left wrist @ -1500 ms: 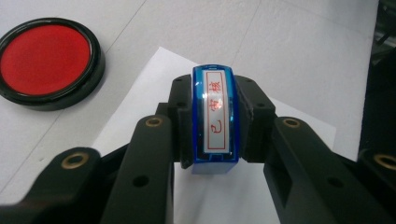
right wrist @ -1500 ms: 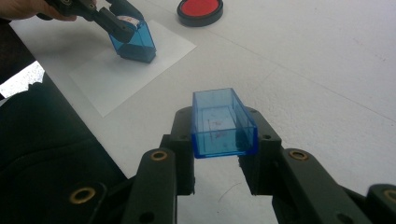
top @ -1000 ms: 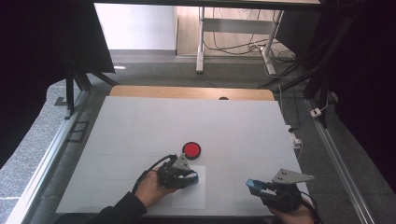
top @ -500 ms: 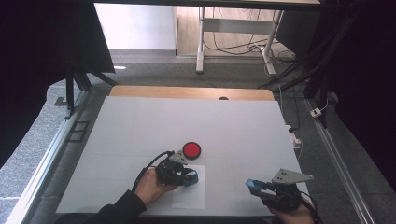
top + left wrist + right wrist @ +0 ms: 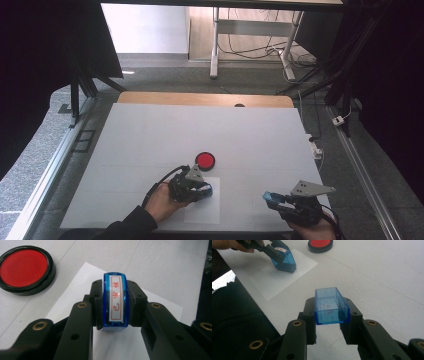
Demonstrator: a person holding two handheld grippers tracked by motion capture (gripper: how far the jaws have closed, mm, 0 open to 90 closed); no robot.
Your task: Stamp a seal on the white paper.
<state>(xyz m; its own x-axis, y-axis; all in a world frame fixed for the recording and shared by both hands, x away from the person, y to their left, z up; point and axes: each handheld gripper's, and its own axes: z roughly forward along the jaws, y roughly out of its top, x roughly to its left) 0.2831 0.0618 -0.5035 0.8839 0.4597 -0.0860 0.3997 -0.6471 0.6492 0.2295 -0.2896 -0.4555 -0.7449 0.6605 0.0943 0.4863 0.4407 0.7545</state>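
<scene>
My left gripper is shut on a blue stamp with a white label in red characters. The stamp stands with its base on a white sheet of paper. A round red ink pad in a black case lies just beyond the sheet. My right gripper is shut on the stamp's clear blue cap, held above the table near the front right.
The white table top stretches wide behind the ink pad, with a wooden strip at its far edge. Metal rails run along both sides. A person's hand grips the left gripper near the front edge.
The left gripper with the stamp has shifted slightly away from the ink pad and over the paper, setting the stamp down on it. The right gripper has stayed put.
</scene>
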